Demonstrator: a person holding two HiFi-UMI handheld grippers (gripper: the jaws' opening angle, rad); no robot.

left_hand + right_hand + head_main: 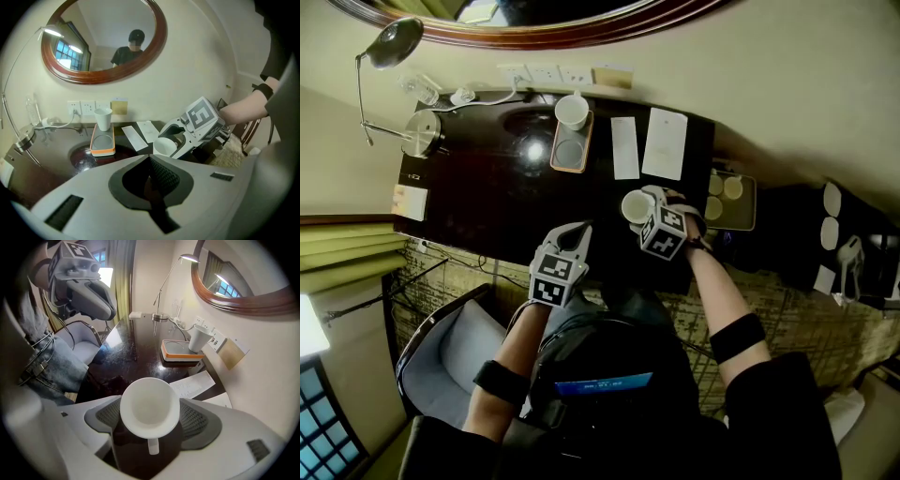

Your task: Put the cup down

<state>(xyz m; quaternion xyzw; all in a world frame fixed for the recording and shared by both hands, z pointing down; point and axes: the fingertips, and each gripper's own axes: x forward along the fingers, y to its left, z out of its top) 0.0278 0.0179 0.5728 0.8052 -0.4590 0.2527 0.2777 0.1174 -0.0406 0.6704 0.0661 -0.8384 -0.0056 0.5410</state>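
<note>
Nearest to the person, the left gripper [579, 231] hangs over the front edge of the worktop [478, 192]. Its fingers [164, 177] are pressed together with nothing between them. Just to its right, the right gripper [643, 208] points steeply down. Its fingers [199, 420] pinch the cup [149, 405] at both sides of the rim, with the mouth up and the handle turned toward the hand. The cup is above the front right part of the worktop, close to that edge. Whether its bottom touches the surface I cannot tell.

To the left of the cup the dark glossy surface is bare as far as a card [411, 202] at the left edge. Ahead of the cup it is also bare, up to the papers. Farther in lie a narrow paper [624, 147] and a wider paper [665, 142], side by side. Left of them is an orange-rimmed tray [554, 159] with a tall white cup [572, 111] standing upright on its far end. At the far left corner stands the round base of a desk lamp [422, 133].

Behind the worktop is the wall with sockets [546, 73] and an oval wood-framed mirror [103, 40]. Beyond the right edge of the worktop another tray [754, 211] holds small cups. A grey chair [455, 342] stands at the person's left.
</note>
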